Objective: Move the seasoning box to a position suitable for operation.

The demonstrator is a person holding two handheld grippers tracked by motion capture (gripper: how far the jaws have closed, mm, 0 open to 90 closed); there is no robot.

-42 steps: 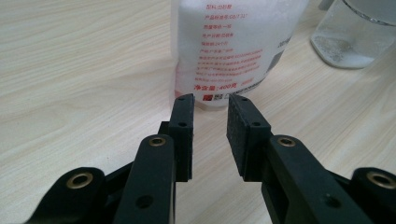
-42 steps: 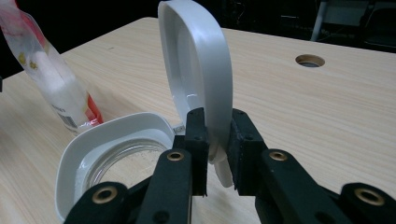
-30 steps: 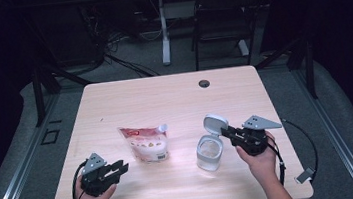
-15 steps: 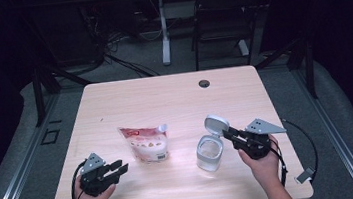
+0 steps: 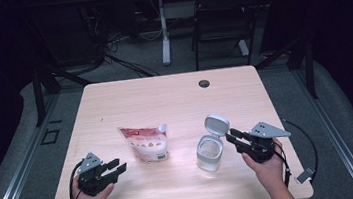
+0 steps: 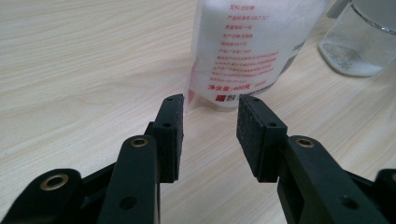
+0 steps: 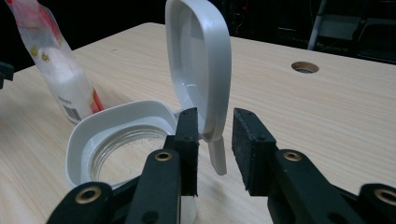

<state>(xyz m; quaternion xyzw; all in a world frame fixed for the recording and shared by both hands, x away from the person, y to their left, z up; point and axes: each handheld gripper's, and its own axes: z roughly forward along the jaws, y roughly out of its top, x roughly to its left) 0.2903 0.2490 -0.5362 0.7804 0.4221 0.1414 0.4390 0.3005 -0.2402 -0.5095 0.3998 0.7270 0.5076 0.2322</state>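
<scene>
Jaws of both grippers have just been opening, empty; pouch [image 6: 252,46] top is cut off.

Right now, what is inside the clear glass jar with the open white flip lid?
The clear glass jar holds a thin scatter of white grains on its bottom; its white flip lid stands open. The white collar hides the edges of the bottom.

bench [image 5: 164,96]: pale wood, round cable hole [image 5: 204,83] near far edge | on it: white pouch [image 5: 145,143] left of centre; clear jar [image 5: 209,152], lid [image 5: 216,124] flipped up, right
</scene>
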